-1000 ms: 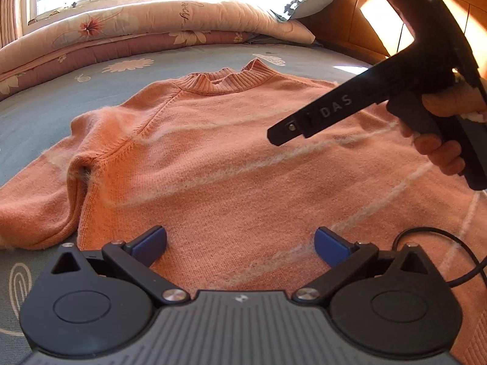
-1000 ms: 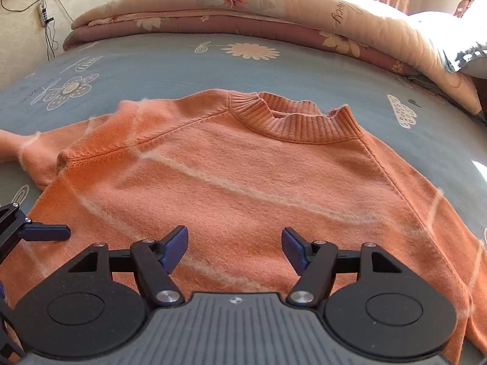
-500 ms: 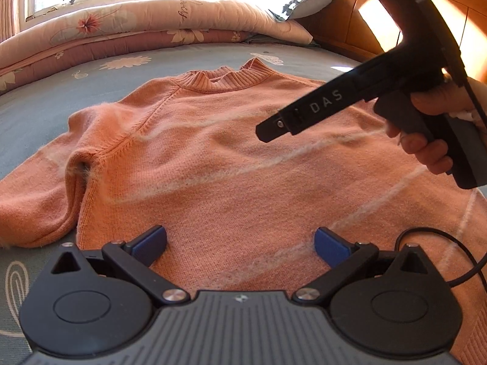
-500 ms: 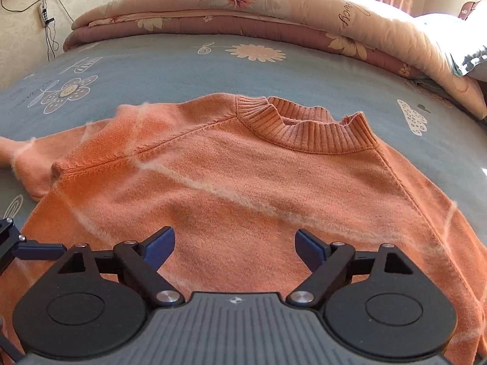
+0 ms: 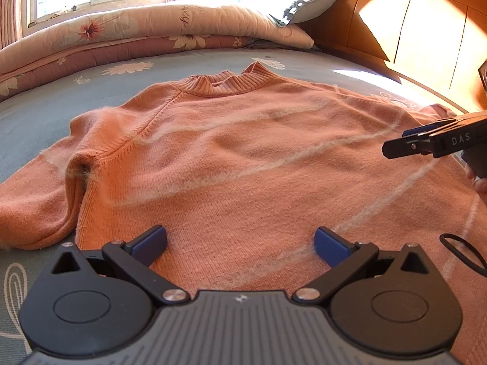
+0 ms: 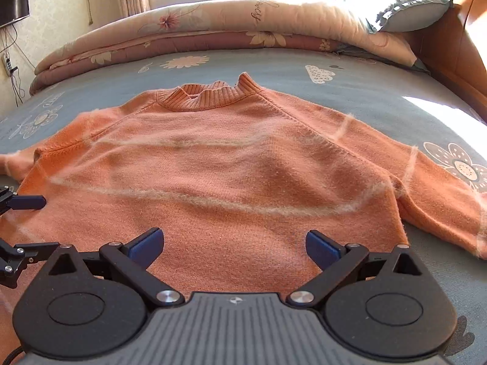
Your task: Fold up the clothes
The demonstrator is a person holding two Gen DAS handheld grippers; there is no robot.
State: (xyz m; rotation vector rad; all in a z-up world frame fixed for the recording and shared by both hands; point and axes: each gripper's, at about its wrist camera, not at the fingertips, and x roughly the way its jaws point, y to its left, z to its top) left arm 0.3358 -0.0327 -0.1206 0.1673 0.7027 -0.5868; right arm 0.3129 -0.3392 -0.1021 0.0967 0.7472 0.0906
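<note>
sweater (image 5: 243,164) lies spread flat on the bed (image 5: 100,70), front up, collar (image 5: 231,83) at the far end toward the rolled quilt (image 5: 152,27) & pillow (image 5: 292,3). no fold shows in the body: hem near the cameras, both sleeves out to the sides, so judging by that the folding is all still to do, sleeves in first prob, then body. left to right: left sleeve (image 5: 33,203) runs off toward the left edge w/ a bunched crease at the armpit, looks a bit rumpled, may need smoothing. left hand-held gripper (image 5: 240,243) hangs low over the hem area, jaws spread wide, nothing between them, sweater body right ahead & under; can't tell if it touches the knit. centre of the body is flat w/ soft ripples & pale fuzzy stripes across. right hand-held gripper (image 6: 234,245) also spread wide & empty, just above the hem on the right part of the body, collar straight ahead of it. in the left wrist view it shows side-on at the right edge, fingers seen edge-on there. right sleeve (image 6: 432,188) lies out to the right on the bed, near that gripper but apart from it, cuff end partly out of frame.
</note>
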